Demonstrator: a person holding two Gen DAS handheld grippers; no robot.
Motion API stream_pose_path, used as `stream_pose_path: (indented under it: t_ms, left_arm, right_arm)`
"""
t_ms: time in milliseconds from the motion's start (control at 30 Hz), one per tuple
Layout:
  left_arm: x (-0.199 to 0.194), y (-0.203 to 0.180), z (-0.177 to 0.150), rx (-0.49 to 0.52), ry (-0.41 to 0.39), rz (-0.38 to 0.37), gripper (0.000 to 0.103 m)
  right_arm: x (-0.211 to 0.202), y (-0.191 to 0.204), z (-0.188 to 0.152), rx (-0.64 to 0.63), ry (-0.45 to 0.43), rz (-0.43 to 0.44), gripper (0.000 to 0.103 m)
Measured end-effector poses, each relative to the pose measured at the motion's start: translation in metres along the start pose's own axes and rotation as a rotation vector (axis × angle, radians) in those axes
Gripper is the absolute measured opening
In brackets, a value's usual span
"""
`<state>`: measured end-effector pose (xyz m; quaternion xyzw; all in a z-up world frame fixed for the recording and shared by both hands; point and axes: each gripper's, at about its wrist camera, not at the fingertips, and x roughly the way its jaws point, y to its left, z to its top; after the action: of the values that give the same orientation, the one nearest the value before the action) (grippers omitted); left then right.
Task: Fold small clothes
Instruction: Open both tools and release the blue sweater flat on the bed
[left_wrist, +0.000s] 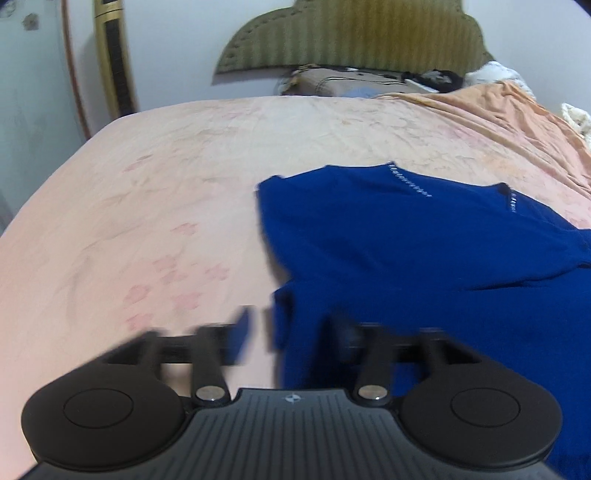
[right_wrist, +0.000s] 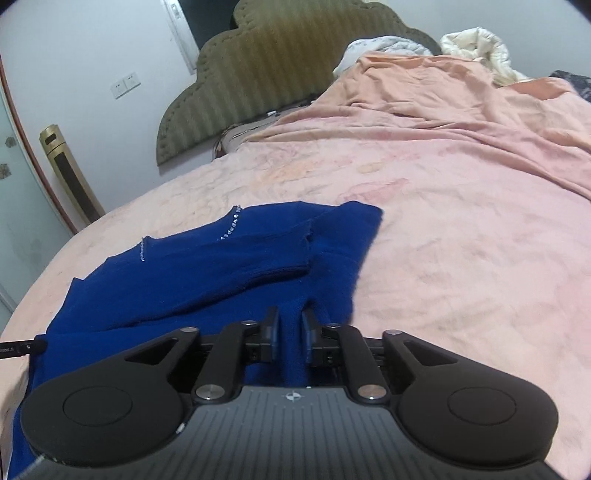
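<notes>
So my left gripper (left_wrist: 291, 332) is spread wide with nothing pinched, the blue sweater (left_wrist: 406, 240) lying ahead and to its right on the pink bedsheet (left_wrist: 166, 177). My right gripper (right_wrist: 290, 328) is narrow, a ridge of sweater between its fingers; can't tell if they're gripping it.

garment (left_wrist: 406, 240): deep royal blue, with short rows of small silver studs at the neckline, ahead of the left claw (left_wrist: 291, 332)
bedsheet (left_wrist: 147, 184): pale pink, faint darker pink flower prints, left of that claw
blanket (right_wrist: 461, 110): peach to salmon pink, far ahead and right of the right claw (right_wrist: 290, 328)
headboard (right_wrist: 258, 74): olive green, vertical ribbed stripes
claws: matte black bodies, grey ribbed plate, silver pins
wall (right_wrist: 92, 48): pale bluish white
fan tower (right_wrist: 70, 177): gold with a black panel
</notes>
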<state>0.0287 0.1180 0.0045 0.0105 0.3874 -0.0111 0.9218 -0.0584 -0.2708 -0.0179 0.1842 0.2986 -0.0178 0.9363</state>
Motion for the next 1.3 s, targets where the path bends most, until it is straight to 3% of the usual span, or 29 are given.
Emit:
stream_pose_path:
  t_ms: [33, 133, 200, 267, 367, 433, 500, 633, 767, 833, 933, 1000, 1133, 1300]
  left_arm:
    - [-0.006, 0.003, -0.003, -0.008, -0.013, 0.004, 0.076]
    - [-0.022, 0.003, -0.015, 0.003, -0.019, -0.009, 0.076]
    - [-0.034, -0.001, -0.025, 0.018, -0.01, -0.041, 0.076]
    - [-0.045, -0.012, -0.039, 0.075, -0.01, -0.067, 0.076]
    - [-0.055, -0.029, -0.063, 0.205, -0.014, -0.04, 0.076]
    - [-0.059, -0.034, -0.079, 0.282, -0.014, -0.009, 0.076]
    - [-0.063, -0.032, -0.089, 0.312, -0.008, 0.003, 0.076]
    - [-0.074, -0.016, -0.091, 0.259, 0.009, -0.042, 0.076]
    - [-0.078, -0.005, -0.092, 0.205, 0.032, -0.095, 0.076]
    - [-0.079, -0.005, -0.097, 0.217, 0.046, -0.108, 0.076]
    - [-0.082, -0.012, -0.111, 0.309, 0.051, -0.105, 0.076]
    - [-0.089, -0.015, -0.117, 0.356, 0.028, -0.096, 0.076]
    - [-0.093, -0.017, -0.112, 0.35, 0.01, -0.102, 0.076]
    - [-0.085, -0.029, -0.113, 0.341, 0.038, -0.129, 0.076]
  right_arm:
    - [-0.007, 0.001, -0.003, -0.011, -0.008, -0.014, 0.026]
    - [-0.032, 0.008, -0.016, -0.051, -0.025, -0.022, 0.03]
    - [-0.045, 0.016, -0.026, -0.091, -0.015, 0.022, 0.035]
    - [-0.053, 0.026, -0.039, -0.155, 0.023, 0.078, 0.044]
    - [-0.055, 0.04, -0.06, -0.265, 0.105, 0.104, 0.046]
    - [-0.057, 0.041, -0.071, -0.334, 0.138, 0.008, 0.049]
    - [-0.065, 0.035, -0.078, -0.368, 0.122, -0.106, 0.067]
    - [-0.091, 0.025, -0.081, -0.369, 0.07, -0.232, 0.067]
    - [-0.109, 0.015, -0.081, -0.233, 0.05, -0.098, 0.067]
    - [-0.108, 0.019, -0.086, -0.228, 0.077, -0.036, 0.065]
    - [-0.101, 0.036, -0.108, -0.364, 0.147, -0.115, 0.066]
    - [-0.106, 0.039, -0.113, -0.41, 0.131, -0.158, 0.072]
    - [-0.118, 0.043, -0.108, -0.442, 0.131, -0.186, 0.072]
    - [-0.123, 0.066, -0.097, -0.41, 0.037, -0.037, 0.071]
